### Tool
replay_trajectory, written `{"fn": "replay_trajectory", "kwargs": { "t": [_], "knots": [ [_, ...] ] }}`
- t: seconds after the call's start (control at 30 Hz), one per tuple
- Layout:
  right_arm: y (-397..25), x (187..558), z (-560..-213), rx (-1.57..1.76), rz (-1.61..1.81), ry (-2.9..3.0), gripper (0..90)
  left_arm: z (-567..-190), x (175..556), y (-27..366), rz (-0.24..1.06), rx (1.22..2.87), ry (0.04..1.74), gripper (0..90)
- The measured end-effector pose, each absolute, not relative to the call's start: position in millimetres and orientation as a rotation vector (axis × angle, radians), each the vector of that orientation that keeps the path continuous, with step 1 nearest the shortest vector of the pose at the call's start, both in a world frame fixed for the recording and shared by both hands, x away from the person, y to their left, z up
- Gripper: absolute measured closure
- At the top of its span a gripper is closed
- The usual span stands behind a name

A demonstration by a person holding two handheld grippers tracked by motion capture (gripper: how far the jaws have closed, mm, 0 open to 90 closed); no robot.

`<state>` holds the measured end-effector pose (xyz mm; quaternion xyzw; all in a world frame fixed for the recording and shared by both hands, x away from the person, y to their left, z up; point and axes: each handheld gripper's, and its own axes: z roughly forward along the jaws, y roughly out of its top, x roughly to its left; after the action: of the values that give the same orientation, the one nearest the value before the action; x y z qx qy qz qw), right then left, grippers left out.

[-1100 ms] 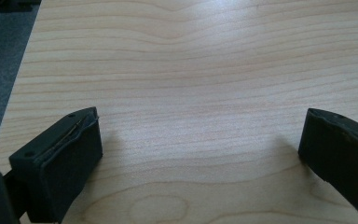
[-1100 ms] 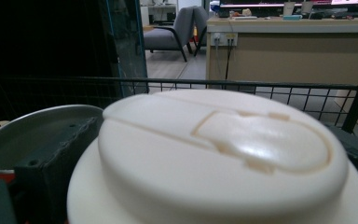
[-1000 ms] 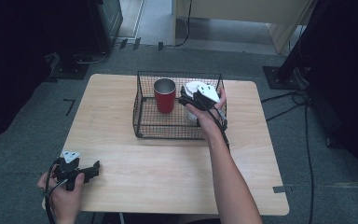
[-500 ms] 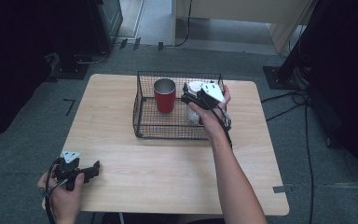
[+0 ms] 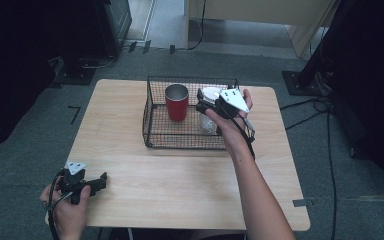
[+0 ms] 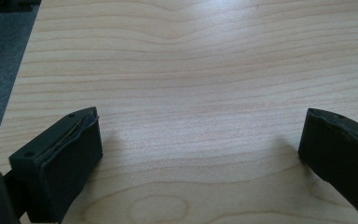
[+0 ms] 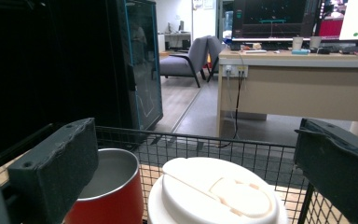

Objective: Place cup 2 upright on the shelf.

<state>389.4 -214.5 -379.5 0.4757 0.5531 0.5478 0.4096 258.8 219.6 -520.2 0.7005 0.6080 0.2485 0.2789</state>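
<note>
You are holding the right gripper (image 5: 203, 104) over the wire basket (image 5: 152, 125), its jaws spread wide and grasping nothing. In the right gripper view the white lid (image 7: 219, 196) of a clear cup (image 5: 208, 122) is sitting low between the jaws, with the red cup (image 7: 107, 196) just beside it at nine o'clock. In the high view both cups are standing inside the basket at twelve o'clock on the table (image 5: 180, 185). Your left gripper (image 5: 97, 183) is resting at seven o'clock near the table edge, jaws released over bare wood.
</note>
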Motion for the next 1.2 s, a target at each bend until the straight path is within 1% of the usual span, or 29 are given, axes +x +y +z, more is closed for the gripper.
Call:
{"fn": "replay_trajectory", "kwargs": {
  "t": [0.3,1.2],
  "knots": [
    [-221,369,-375,1.167,1.393,1.406,0.1,-520,259,220,0.667,1.878,1.631,0.0],
    [-271,309,-409,1.172,1.378,1.411,0.1,-520,259,220,0.667,1.877,1.632,0.0]
  ]
}}
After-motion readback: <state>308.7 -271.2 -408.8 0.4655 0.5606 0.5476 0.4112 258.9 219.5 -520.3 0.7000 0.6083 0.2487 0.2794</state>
